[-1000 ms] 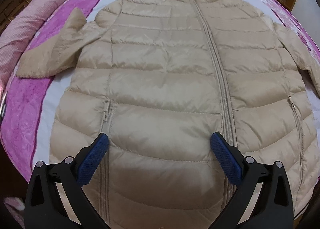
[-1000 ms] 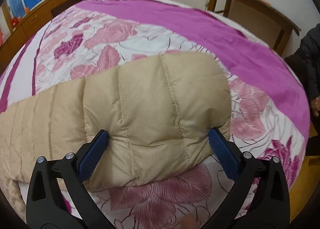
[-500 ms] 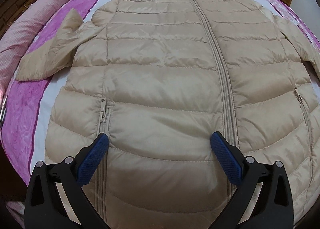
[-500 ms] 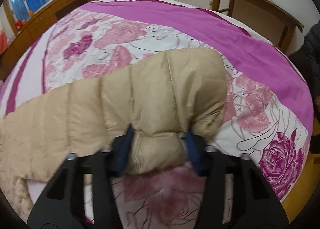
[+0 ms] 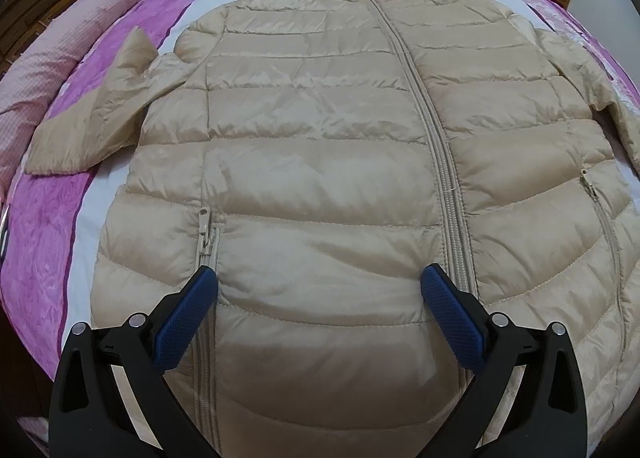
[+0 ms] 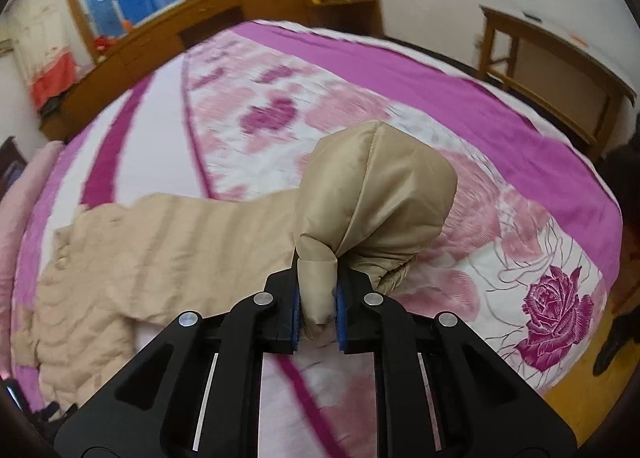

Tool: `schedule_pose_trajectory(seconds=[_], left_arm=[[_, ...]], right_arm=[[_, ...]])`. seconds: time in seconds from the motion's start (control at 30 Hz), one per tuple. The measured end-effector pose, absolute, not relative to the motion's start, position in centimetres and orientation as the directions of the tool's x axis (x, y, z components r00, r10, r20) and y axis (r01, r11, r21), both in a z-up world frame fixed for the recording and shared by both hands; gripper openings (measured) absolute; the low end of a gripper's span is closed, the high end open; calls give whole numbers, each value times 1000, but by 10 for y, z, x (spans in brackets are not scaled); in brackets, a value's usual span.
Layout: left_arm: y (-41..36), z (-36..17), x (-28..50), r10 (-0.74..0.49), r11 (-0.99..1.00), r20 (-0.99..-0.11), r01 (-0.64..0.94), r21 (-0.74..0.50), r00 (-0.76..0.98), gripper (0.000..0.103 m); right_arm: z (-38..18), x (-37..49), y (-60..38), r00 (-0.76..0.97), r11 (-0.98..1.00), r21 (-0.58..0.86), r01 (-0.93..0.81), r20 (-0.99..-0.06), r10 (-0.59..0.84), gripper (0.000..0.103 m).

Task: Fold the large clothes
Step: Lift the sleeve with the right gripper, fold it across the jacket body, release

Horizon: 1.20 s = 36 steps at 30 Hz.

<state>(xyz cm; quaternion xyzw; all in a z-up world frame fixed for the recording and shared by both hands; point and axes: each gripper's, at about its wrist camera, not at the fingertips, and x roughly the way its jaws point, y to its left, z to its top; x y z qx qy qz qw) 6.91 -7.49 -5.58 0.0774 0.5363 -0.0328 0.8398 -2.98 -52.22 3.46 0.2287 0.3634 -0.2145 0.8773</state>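
A beige quilted puffer jacket (image 5: 320,161) lies zipped and front-up on the bed, collar at the far end, both sleeves spread out. My left gripper (image 5: 318,290) hovers open above the jacket's lower front, with nothing between its blue pads. In the right wrist view, the end of one beige sleeve (image 6: 372,193) is bunched and lifted off the bedspread. My right gripper (image 6: 318,312) is shut on the sleeve cuff, the fabric pinched between the blue pads. The jacket body (image 6: 132,250) trails away to the left.
The bed carries a pink, magenta and white floral bedspread (image 6: 440,105). A pink pillow (image 5: 60,57) lies at the left. Wooden cabinets (image 6: 224,29) and a wooden table (image 6: 560,69) stand beyond the bed. A dark-clothed person (image 6: 624,185) is at the right edge.
My right gripper has gone from wide open over the flat cuff to shut on it, and has lifted the sleeve end off the bed. The left gripper stays open and still.
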Motion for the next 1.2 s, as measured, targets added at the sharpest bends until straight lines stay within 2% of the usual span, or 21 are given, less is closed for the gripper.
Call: schedule_pose_trajectory(seconds=[0.27, 0.53, 0.93, 1.2], left_arm=[[-59, -37, 66, 16, 986, -886, 141, 91, 463, 98], [-30, -18, 69, 14, 991, -867, 109, 78, 498, 98], [22, -1, 71, 31, 998, -845, 32, 57, 534, 98], [51, -2, 73, 40, 999, -842, -6, 43, 538, 98]], right_arm=[[95, -19, -452, 746, 878, 275, 392, -654, -128, 13], [128, 0, -379, 788, 925, 287, 249, -615, -21, 13], [139, 38, -283, 784, 954, 285, 93, -612, 106, 13], [108, 78, -222, 731, 958, 286, 30, -660, 174, 13]])
